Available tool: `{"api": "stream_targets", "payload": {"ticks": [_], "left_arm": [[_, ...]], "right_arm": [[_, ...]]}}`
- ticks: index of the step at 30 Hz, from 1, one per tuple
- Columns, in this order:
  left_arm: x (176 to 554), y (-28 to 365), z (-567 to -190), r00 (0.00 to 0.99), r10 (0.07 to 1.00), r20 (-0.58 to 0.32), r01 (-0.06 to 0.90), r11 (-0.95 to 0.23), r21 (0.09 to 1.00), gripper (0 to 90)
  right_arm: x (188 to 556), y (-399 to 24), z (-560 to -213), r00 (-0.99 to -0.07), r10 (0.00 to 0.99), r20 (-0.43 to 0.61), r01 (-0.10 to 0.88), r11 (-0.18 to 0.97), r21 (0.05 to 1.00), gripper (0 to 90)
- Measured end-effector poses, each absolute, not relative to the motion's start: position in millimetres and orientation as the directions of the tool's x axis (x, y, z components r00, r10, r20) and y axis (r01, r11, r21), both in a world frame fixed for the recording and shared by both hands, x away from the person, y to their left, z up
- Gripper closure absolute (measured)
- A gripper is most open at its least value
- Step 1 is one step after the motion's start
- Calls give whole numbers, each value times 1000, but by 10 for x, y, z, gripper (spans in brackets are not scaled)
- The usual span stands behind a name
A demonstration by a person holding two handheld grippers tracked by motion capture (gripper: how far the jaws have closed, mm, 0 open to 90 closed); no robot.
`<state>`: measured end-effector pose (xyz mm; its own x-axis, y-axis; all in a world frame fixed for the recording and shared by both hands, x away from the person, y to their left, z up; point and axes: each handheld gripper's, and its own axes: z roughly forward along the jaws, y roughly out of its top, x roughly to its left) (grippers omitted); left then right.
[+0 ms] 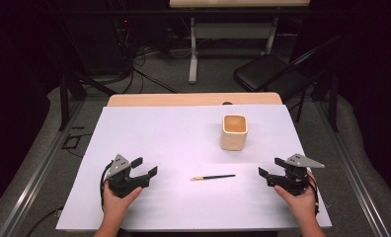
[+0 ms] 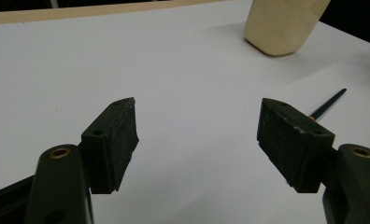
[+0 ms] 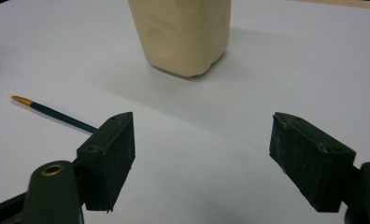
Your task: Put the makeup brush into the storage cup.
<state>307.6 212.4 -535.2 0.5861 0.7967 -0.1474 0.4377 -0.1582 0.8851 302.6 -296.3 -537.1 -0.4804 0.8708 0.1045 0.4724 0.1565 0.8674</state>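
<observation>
- The work looks to be at its very start: a thin paintbrush lies flat on the white desk, near the front edge and midway between the two hands, and nothing has been picked up yet.
- A cream, square-mouthed cup stands upright farther back and a little to the right of the brush, well apart from it.
- The left tongs rest at the near left, jaws spread wide with bare desk between them; they hold and touch nothing.
- The right tongs sit at the near right, jaws likewise wide apart and empty, pointed in toward the brush.
- In the right gripper view the golden tip of the brush points away to the left, the dark handle running behind the jaw.
- My guess is the next move is a low, careful pinch on that slim handle, since it lies flush on the desk and could roll or slip; the cup seems its likely destination.
</observation>
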Motion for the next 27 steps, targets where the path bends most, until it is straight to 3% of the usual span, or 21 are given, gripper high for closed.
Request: {"api": "stream_targets", "payload": {"ticks": [11,27], "left_arm": [[3058,2083,-5354,598,791,-127,437,-189,880,291],[3001,2107,-5331,591,797,-121,432,-187,882,292]], "right_arm": [[3042,-2983,-5405,-492,862,117,490,163,856,302],[3016,-2927,-5354,-529,847,55,484,248,839,327]]}}
